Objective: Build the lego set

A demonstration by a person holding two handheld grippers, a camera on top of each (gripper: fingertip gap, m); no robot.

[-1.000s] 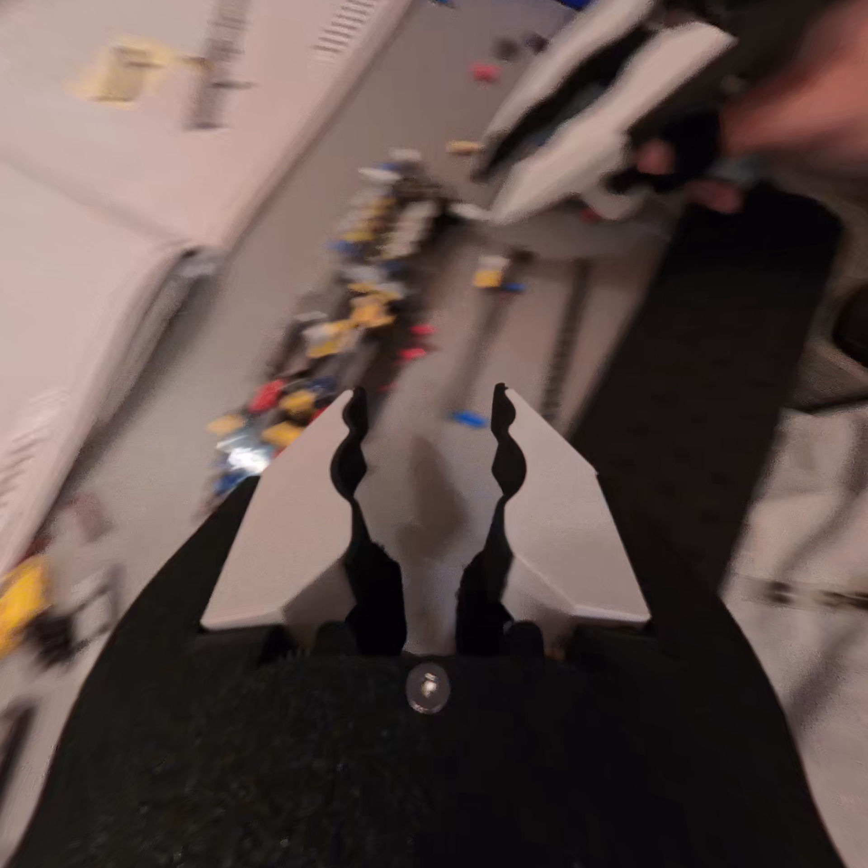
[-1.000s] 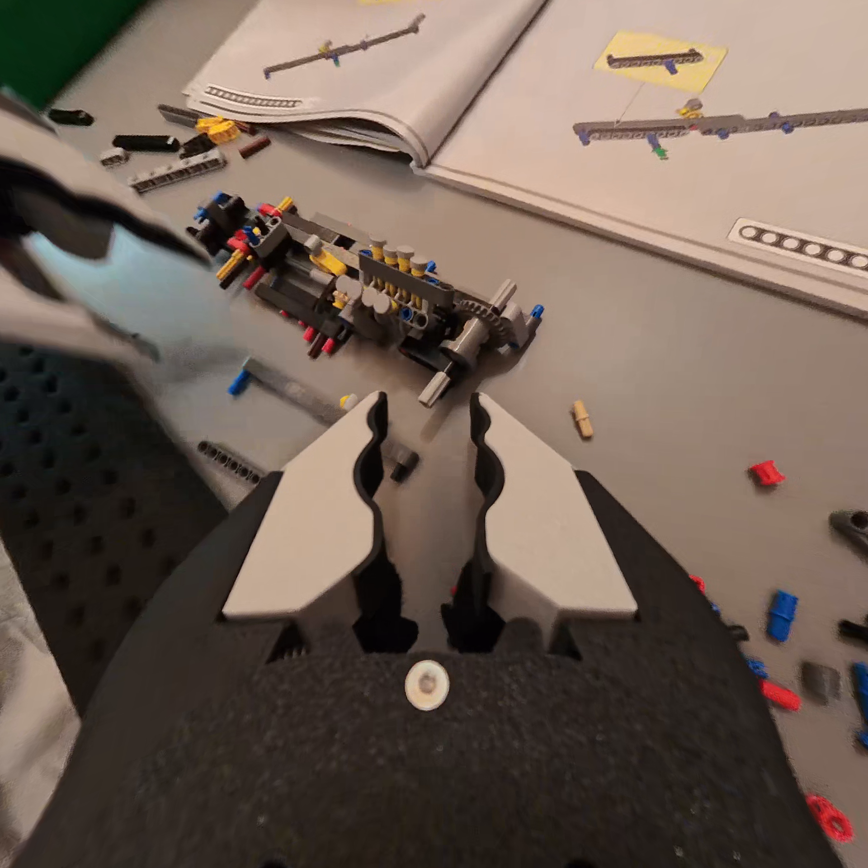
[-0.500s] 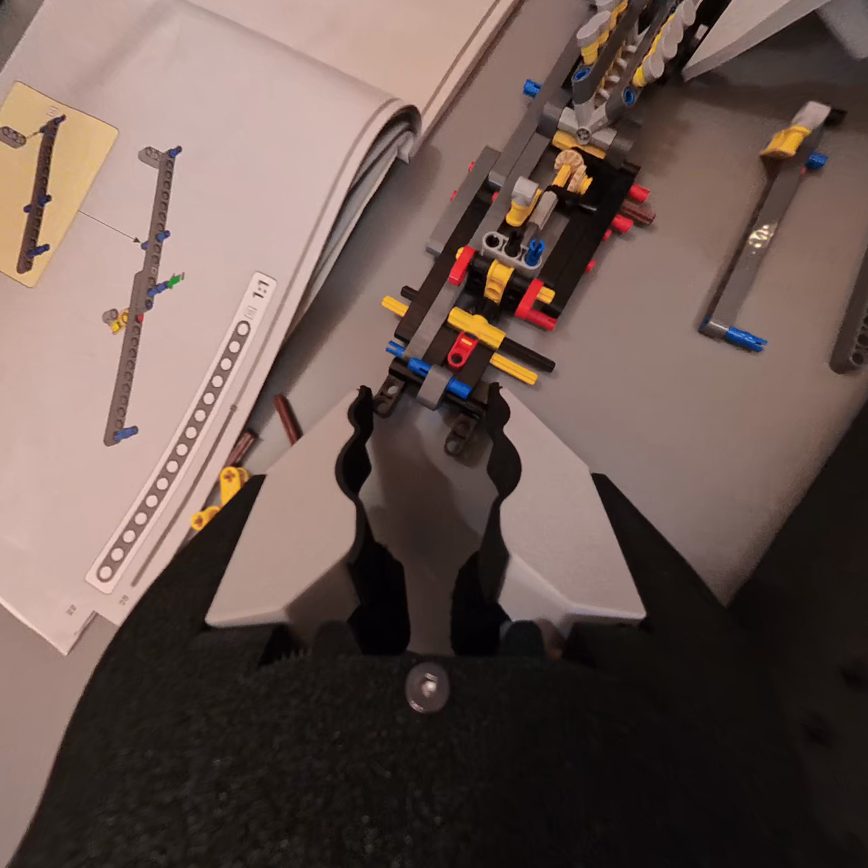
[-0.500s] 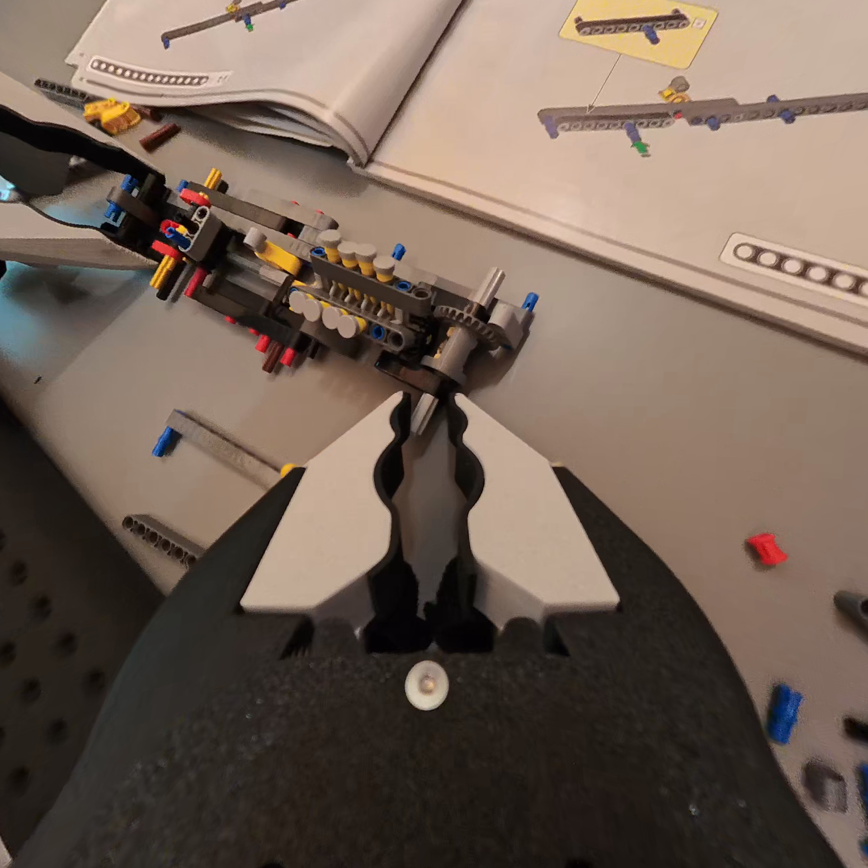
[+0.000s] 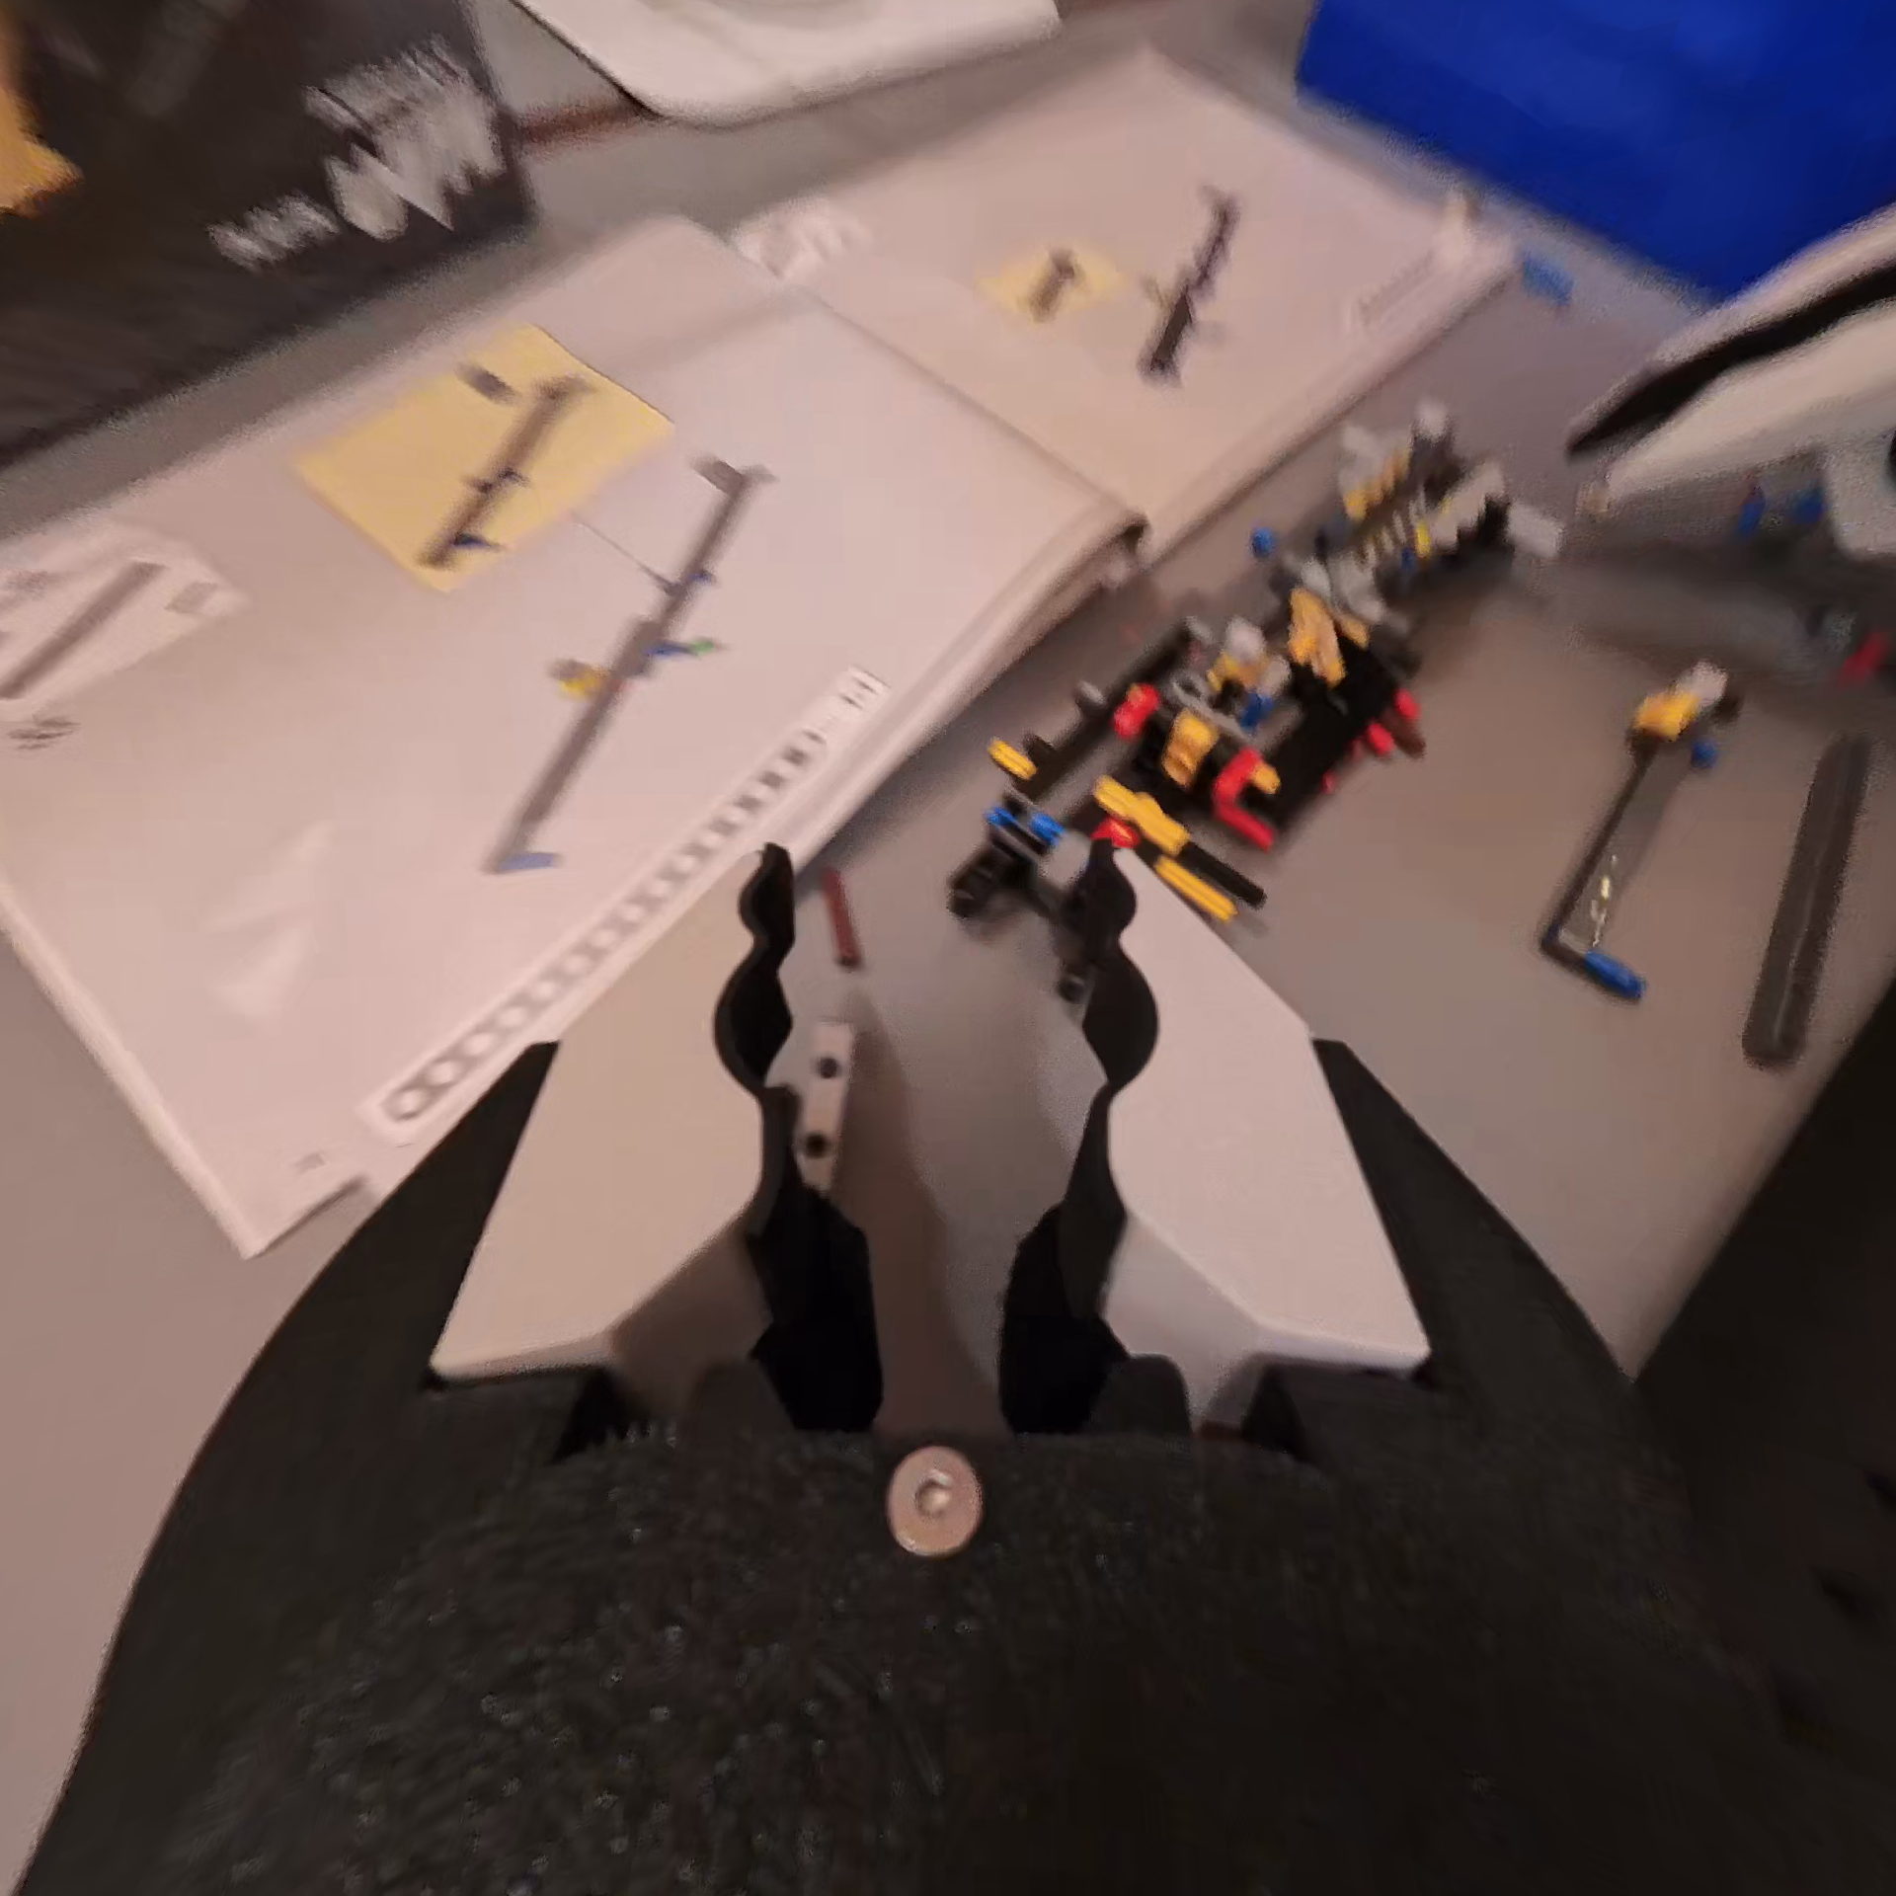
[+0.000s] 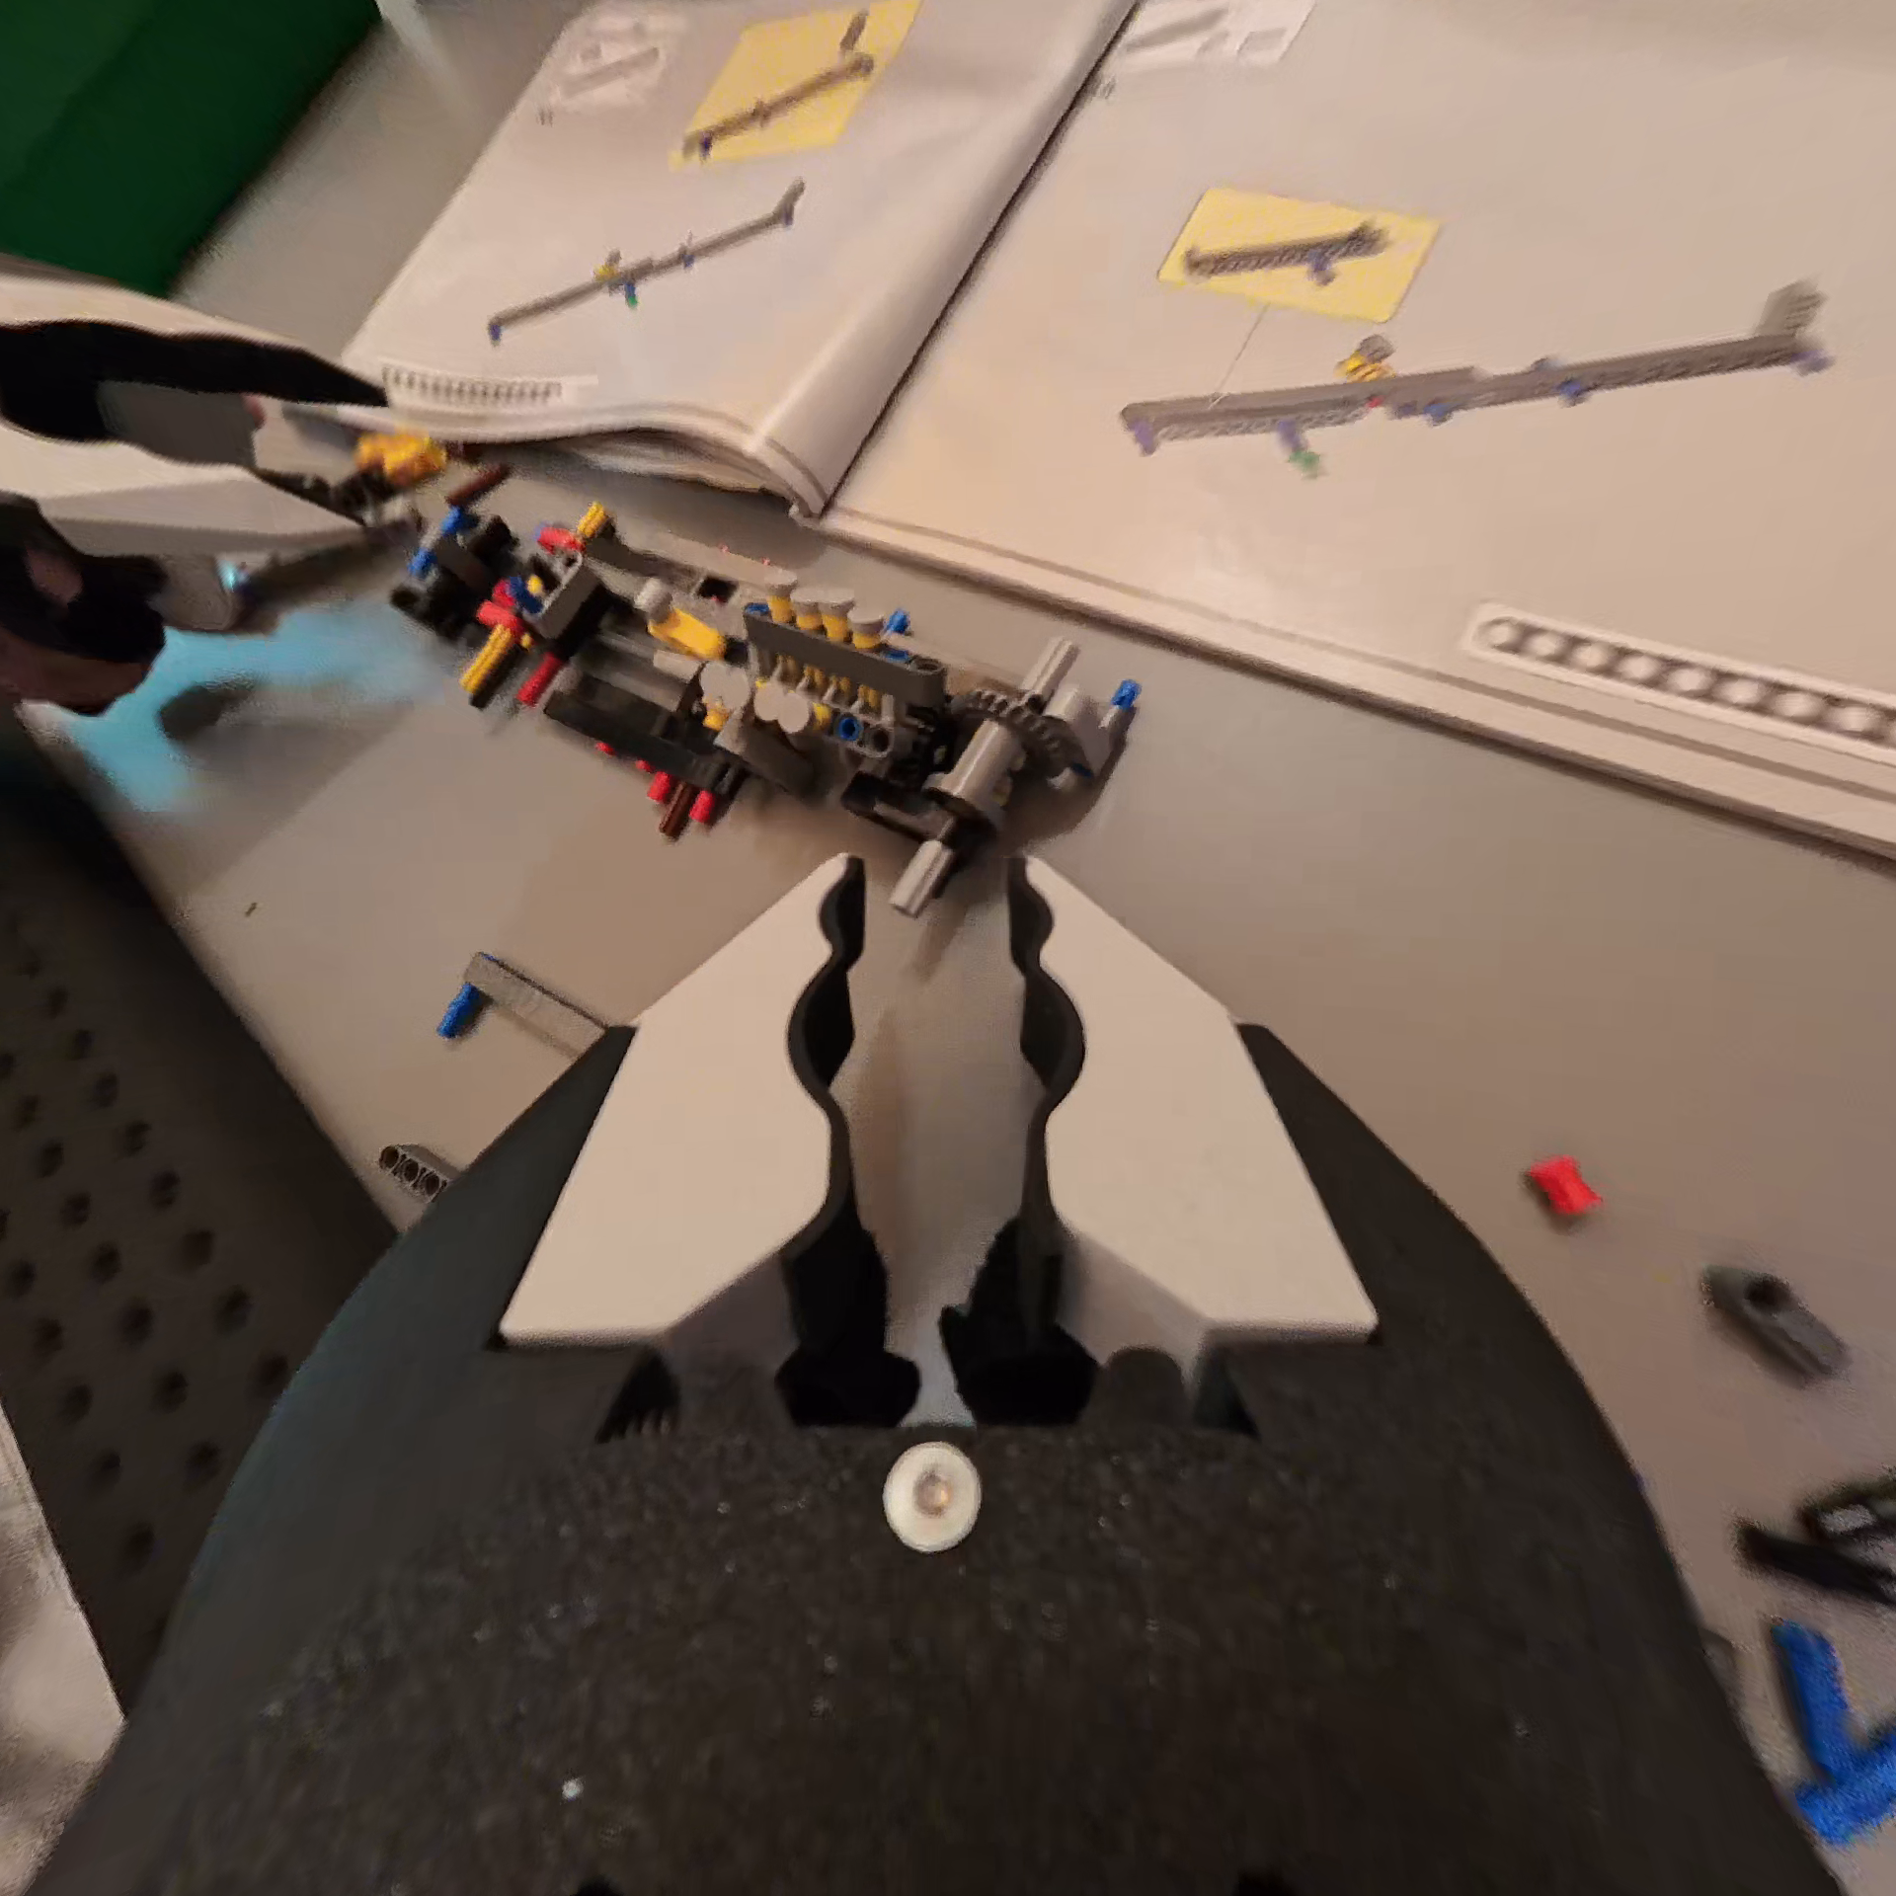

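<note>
- The instruction booklet lies open and flat on the grey table; its pages show drawn long grey beams, yellow inset boxes and a printed ruler strip of circles. Its small print is too blurred to make out.
- A dark box in the far left corner of the left wrist view carries pale lettering, smeared beyond telling.
- The lego assembly lies on the table just beside the booklet's near edge: a long chassis of black and grey beams with yellow, red and blue pins, a row of yellow-stemmed pistons, and a dark gear on a grey axle at its right end.
- The right gripper stands narrowly parted and holds nothing; the axle's tip points into the gap between its tips, and I cannot tell whether it touches them.
- The left gripper is spread wide, its tips just short of the assembly's near end; a small pale grey holed piece lies against its left finger, not clamped.
- Bare table lies right of the assembly, then loose parts: a red connector, a dark grey piece, a blue piece.
- A grey beam with a blue pin lies near the table's front edge, beside a black perforated mat.
- Both grippers have smooth pale grey fingers with wavy black inner pads on grainy black bodies.
</note>
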